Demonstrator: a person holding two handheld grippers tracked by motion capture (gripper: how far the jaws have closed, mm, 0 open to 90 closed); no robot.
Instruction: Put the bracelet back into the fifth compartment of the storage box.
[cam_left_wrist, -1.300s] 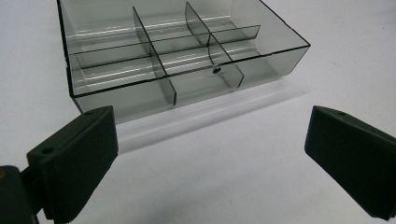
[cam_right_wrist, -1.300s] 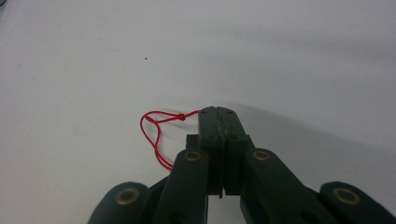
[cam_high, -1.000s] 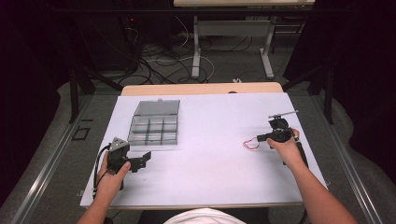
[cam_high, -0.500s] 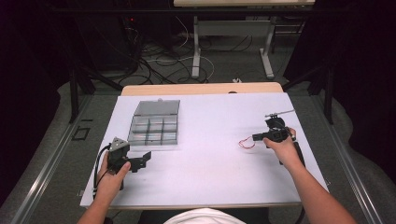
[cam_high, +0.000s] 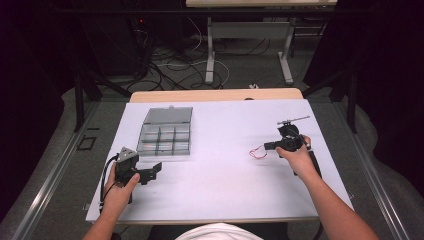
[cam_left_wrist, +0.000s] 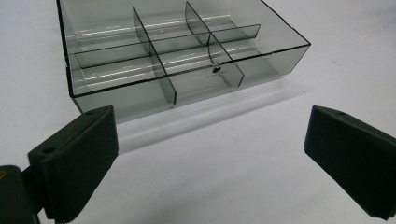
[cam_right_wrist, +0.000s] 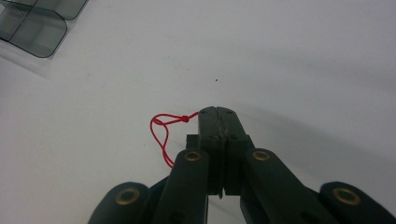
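A loop of thin red string (cam_right_wrist: 160, 132) lies on the white table top, its knot at the tip of my right gripper (cam_right_wrist: 217, 112), whose jaws are pressed together on the string's end. In the high view that gripper (cam_high: 268, 146) sits at the table's right and points left, with the red string (cam_high: 257, 153) trailing from its tip. My left gripper (cam_high: 152, 171) rests near the front left, its jaws wide apart and holding nothing. In its own view the left gripper (cam_left_wrist: 210, 154) faces a clear compartment box (cam_left_wrist: 177, 60) a short way ahead.
The clear compartment box (cam_high: 166, 131) with its lid folded back stands at the back left of the white table (cam_high: 220, 200); its corner (cam_right_wrist: 35, 28) shows in the right gripper view. Beyond the far table edge lie cables and table legs (cam_high: 210, 55) on the floor.
My right gripper has shifted slightly to the left, taking the red string along. The left gripper has stayed where it was.
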